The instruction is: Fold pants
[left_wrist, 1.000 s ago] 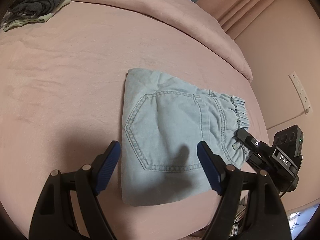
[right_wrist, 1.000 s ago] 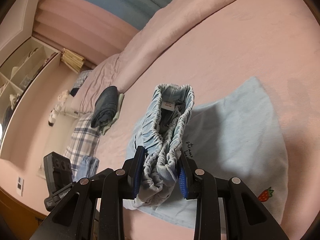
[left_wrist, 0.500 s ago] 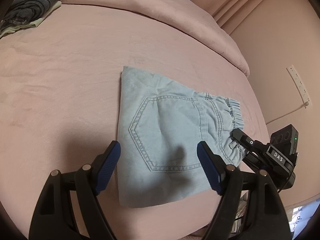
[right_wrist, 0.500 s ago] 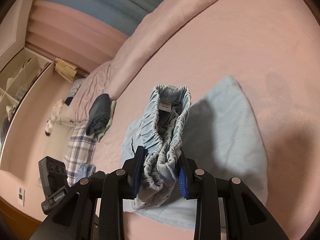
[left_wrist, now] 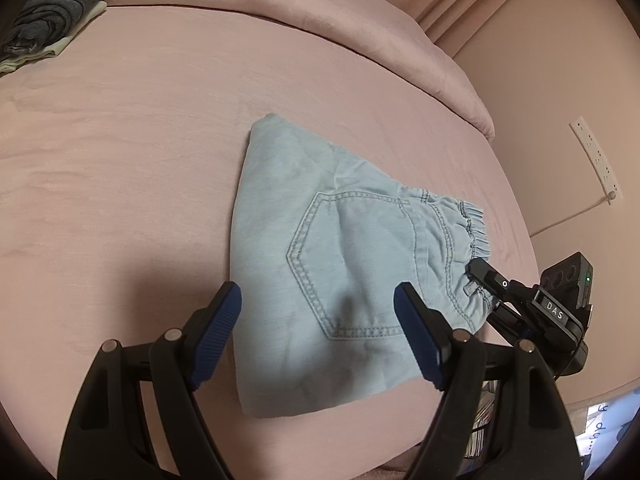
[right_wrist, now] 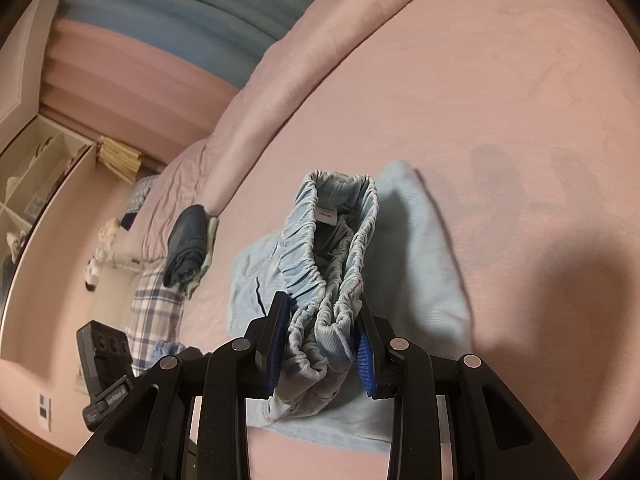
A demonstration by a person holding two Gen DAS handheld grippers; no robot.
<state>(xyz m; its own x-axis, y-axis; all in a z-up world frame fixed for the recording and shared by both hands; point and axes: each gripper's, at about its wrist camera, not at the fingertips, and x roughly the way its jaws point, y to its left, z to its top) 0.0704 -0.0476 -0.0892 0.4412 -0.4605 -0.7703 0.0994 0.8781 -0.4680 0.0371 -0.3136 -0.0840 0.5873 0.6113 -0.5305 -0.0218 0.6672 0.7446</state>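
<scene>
Light blue denim pants (left_wrist: 340, 264) lie folded on the pink bed, back pocket up, elastic waistband to the right. My left gripper (left_wrist: 318, 332) is open and empty, hovering above the near part of the pants. My right gripper (right_wrist: 320, 344) is shut on the gathered elastic waistband (right_wrist: 332, 240), which stands up between its blue pads; the rest of the pants (right_wrist: 416, 264) lies flat beyond. The right gripper also shows in the left wrist view (left_wrist: 480, 276) at the waistband's edge.
A pile of dark folded clothes (left_wrist: 52, 4) lies at the far left of the bed, also seen in the right wrist view (right_wrist: 188, 248). A rolled pink duvet (left_wrist: 320, 32) runs along the back. A wall with a power strip (left_wrist: 596, 160) is to the right. Plaid fabric (right_wrist: 156, 312) lies at the bed's edge.
The pants have shifted and turned on the bed as the right gripper pulls the waistband. The left gripper stayed open above them.
</scene>
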